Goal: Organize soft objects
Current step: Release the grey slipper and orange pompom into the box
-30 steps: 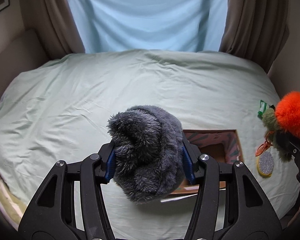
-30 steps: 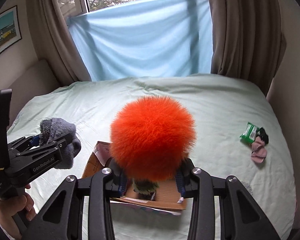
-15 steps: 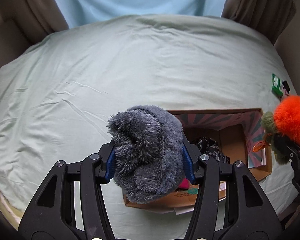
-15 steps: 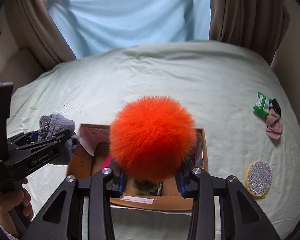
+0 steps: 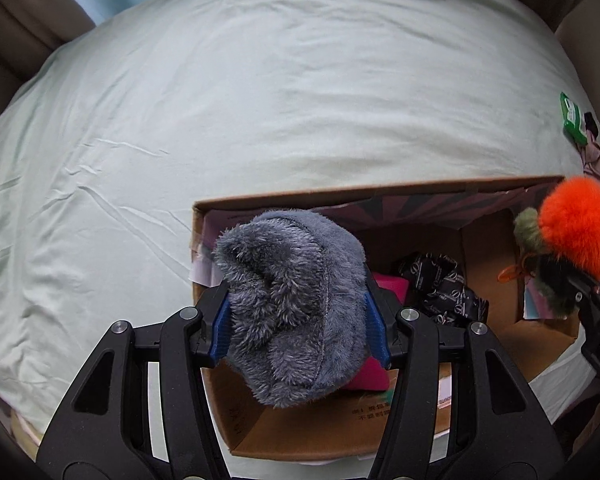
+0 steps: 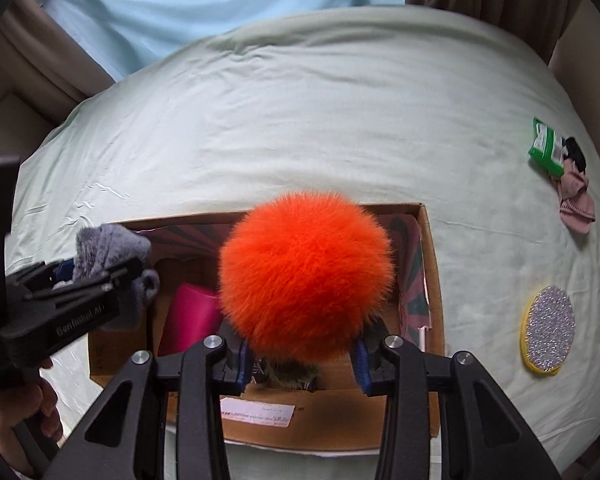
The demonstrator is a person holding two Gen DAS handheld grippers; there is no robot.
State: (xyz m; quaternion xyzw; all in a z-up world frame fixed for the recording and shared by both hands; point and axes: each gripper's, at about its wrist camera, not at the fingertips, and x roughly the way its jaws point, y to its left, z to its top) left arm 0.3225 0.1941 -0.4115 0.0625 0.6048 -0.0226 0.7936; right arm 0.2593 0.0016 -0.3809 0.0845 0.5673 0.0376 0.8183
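Observation:
My left gripper (image 5: 298, 328) is shut on a grey fluffy plush (image 5: 292, 300), held over the left part of an open cardboard box (image 5: 380, 192) on the bed. In the right wrist view that plush (image 6: 108, 248) shows at the left over the box (image 6: 430, 280). My right gripper (image 6: 300, 356) is shut on an orange pompom toy (image 6: 306, 276) with olive and dark tufts beneath, hanging above the box's middle. The same pompom (image 5: 576, 228) appears at the right edge of the left wrist view. Inside the box lie a pink item (image 6: 190, 312) and a black patterned bundle (image 5: 440, 284).
A pale green bedsheet (image 5: 220, 100) covers the bed. To the right of the box lie a green packet (image 6: 546, 146), a pink sock (image 6: 576, 196) with a black item beside it, and a glittery round pad (image 6: 550, 322). Curtains and a blue cloth hang behind the bed.
Both grippers have come down toward the box and tilted more steeply downward, each still holding its toy. The box now fills much more of both views.

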